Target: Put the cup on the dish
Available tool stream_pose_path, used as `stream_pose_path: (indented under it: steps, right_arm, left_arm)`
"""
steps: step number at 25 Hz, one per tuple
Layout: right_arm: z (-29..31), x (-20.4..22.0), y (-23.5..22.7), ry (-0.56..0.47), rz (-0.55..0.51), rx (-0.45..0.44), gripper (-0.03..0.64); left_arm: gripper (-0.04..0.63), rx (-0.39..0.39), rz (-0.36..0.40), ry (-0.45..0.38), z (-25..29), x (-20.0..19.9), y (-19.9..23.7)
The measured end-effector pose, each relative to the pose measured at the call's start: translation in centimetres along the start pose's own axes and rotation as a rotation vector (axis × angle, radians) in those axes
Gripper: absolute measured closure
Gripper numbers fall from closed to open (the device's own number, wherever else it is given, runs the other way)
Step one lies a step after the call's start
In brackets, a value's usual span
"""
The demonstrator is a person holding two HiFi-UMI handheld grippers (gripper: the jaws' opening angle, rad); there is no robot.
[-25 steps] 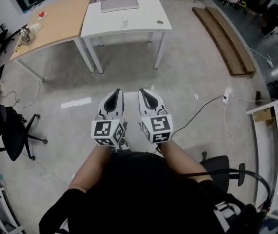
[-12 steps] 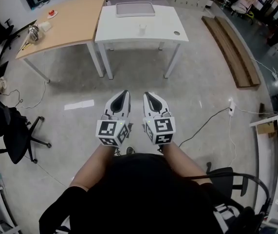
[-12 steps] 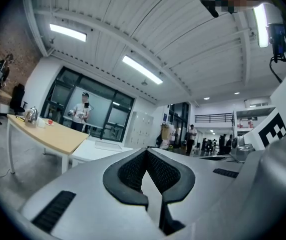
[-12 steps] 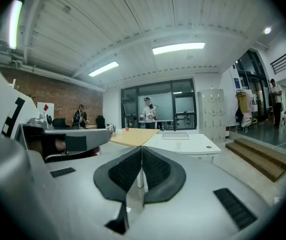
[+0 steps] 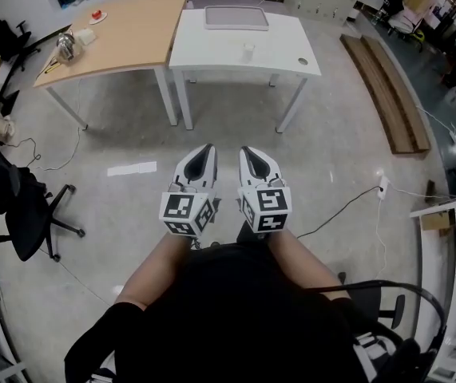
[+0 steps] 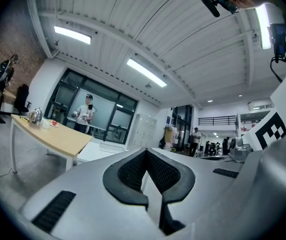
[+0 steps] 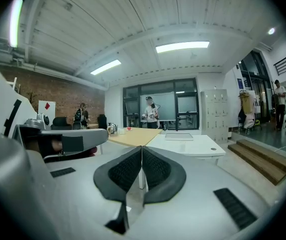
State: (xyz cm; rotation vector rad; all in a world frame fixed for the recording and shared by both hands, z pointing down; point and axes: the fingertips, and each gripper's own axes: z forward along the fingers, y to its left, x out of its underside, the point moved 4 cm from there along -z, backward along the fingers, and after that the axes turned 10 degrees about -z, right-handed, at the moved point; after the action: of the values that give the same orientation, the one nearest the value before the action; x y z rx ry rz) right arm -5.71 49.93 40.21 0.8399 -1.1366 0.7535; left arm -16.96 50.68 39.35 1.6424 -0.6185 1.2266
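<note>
In the head view you hold the left tool (image 5: 205,148) and the right tool (image 5: 247,150) side by side over the grey floor (image 5: 347,158), just in front of your body, both pointing at the white desk (image 5: 204,50). The cup (image 5: 248,52) stands upright near the desk's front edge, well apart from both tools and roughly in line with the right one. The dish (image 5: 236,17), a flat grey rectangle, lies behind the cup at the desk's far edge, apart from it. A wooden desk (image 5: 124,26) adjoins the white one on the left. In the left gripper view the left tool (image 6: 146,150) has its dark pads pressed together at the tips with nothing between them; the wooden desk (image 6: 52,136) shows off to the left. In the right gripper view the right tool (image 7: 141,148) is likewise pressed together and empty. Beyond its tips you see the white desk (image 7: 198,146) with the dish (image 7: 179,136) on it; the cup cannot be made out there.
</note>
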Motion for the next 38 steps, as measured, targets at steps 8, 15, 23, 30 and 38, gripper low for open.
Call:
stream_pose_path:
  steps: [8, 15, 23, 30, 38]
  right_arm:
    - [-0.2, 0.2, -0.5, -0.002, 0.017, -0.001, 0.603]
    - [0.8, 1.1, -3.0, -0.012, 0.043, 0.022, 0.603]
    - [3.4, 0.8, -7.1, -0.021, 0.077, 0.036, 0.603]
    - [5.2, 1.8, -10.7, -0.003, 0.091, 0.028, 0.603]
    - [9.8, 1.5, -14.5, -0.018, 0.106, -0.017, 0.603]
  left_arm:
    - [0.588, -0.001, -0.006, 0.003, 0.3, 0.5, -0.2]
    - [0.588, 0.005, 0.014, 0.021, 2.8, 1.2, -0.6]
    - [0.588, 0.014, 0.029, 0.048, 7.8, 1.3, -0.7]
    - [0.588, 0.011, 0.023, 0.067, 11.8, 2.2, -1.4]
    - [0.588, -0.026, 0.046, 0.062, 17.2, 1.9, -0.6]
